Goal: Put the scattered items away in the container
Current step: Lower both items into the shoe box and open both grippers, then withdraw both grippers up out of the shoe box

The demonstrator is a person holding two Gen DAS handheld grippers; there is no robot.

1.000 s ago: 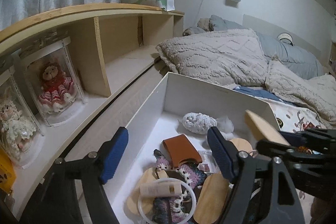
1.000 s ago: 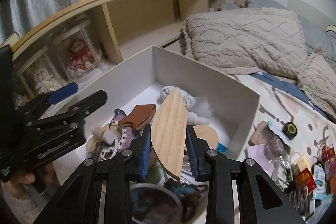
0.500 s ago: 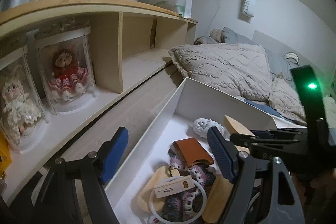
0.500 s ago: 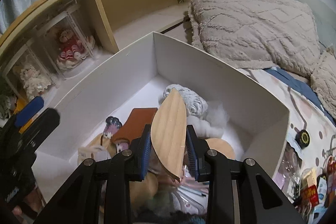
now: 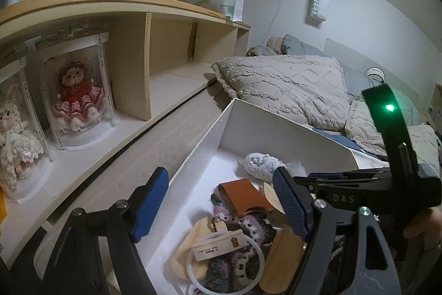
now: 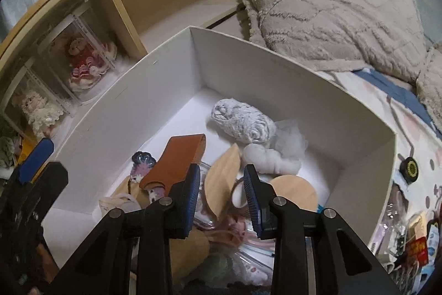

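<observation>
Over the white cardboard box (image 6: 276,73), the right gripper (image 6: 221,184) fingers pinch a leaf-shaped wooden board (image 6: 221,179) for lowering inside; the left gripper (image 5: 221,201) hovers wide open, empty.

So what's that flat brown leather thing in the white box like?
The flat brown leather pouch is long and smooth, tan-orange, with a darker edge and a folded-over, rounded far end. It lies slanted inside the white cardboard box, not flat on the floor: its near end rests on the purple and white crocheted toys. A pale leaf-shaped wooden piece sits just beside it. Whether anything is inside the pouch can't be seen.
</observation>
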